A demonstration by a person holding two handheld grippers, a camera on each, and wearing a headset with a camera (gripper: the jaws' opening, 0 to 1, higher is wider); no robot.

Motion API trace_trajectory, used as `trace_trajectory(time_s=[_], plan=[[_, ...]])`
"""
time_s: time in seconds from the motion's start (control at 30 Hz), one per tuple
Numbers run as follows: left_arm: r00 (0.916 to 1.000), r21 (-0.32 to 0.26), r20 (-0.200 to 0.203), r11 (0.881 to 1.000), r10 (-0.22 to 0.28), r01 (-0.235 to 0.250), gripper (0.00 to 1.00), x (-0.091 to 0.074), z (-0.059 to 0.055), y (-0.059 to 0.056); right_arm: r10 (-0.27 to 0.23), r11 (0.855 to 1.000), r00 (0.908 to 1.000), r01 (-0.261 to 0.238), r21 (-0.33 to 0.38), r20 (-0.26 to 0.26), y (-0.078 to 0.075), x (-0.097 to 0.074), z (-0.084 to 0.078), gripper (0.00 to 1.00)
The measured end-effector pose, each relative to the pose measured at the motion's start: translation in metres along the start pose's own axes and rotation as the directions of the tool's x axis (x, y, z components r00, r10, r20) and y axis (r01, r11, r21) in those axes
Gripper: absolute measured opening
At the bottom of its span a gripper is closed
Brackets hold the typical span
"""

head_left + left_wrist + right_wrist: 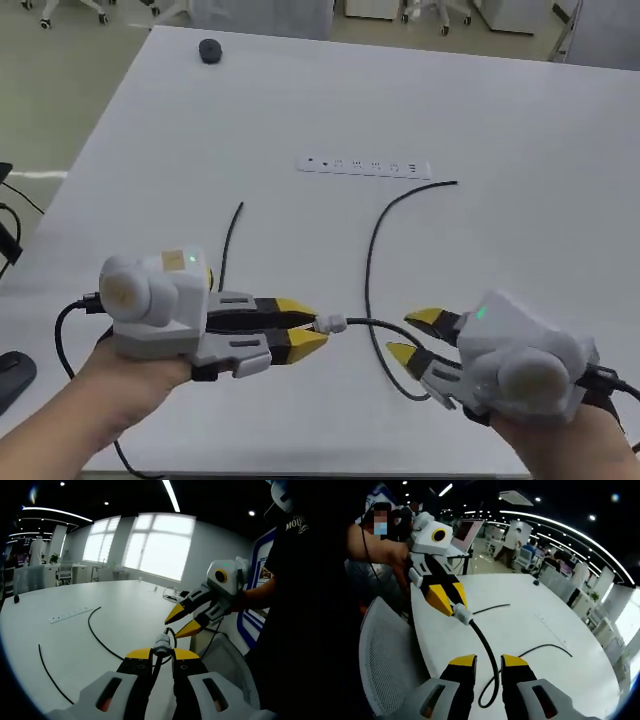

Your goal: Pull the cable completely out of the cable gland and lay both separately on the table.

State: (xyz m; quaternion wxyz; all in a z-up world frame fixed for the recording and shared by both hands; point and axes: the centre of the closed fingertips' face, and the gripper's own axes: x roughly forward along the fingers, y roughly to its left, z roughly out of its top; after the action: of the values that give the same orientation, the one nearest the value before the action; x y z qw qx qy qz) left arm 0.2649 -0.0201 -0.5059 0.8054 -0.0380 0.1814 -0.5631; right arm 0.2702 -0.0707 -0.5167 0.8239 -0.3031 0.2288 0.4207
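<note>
A small white cable gland (332, 323) is held above the white table (500, 120) near its front edge. My left gripper (316, 326) is shut on it. A black cable (370, 260) leaves the gland to the right, loops down, then runs up the table to a free end. My right gripper (415, 335) is open, with its yellow jaws on either side of the cable just right of the gland. In the left gripper view the gland (162, 642) sits at my left gripper's (161, 653) tips, with the right gripper (181, 621) beyond. In the right gripper view the cable (485, 645) passes between my right gripper's (489, 663) jaws.
A white power strip (365, 166) lies mid-table. A second, thinner black wire (230, 245) lies to its lower left. A dark mouse (210, 50) rests at the far edge. A grey mesh chair (385, 670) stands by the table's near edge.
</note>
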Motion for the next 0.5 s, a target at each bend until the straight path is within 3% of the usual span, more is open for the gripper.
trace_trajectory(time_s=[0.13,0.5], plan=[[1.0000,0.002,-0.004,1.000,-0.008,0.008,0.15,0.002,-0.001,-0.003,-0.002,0.993,0.9998,-0.001,-0.120,-0.020,0.005,0.011,0.012,0.13],[0.9999,0.016,-0.010,1.000,-0.014,0.014,0.15,0.002,0.000,-0.005,0.022,0.977,0.9991,-0.030,-0.209,-0.037,0.012,0.015,0.018,0.02]])
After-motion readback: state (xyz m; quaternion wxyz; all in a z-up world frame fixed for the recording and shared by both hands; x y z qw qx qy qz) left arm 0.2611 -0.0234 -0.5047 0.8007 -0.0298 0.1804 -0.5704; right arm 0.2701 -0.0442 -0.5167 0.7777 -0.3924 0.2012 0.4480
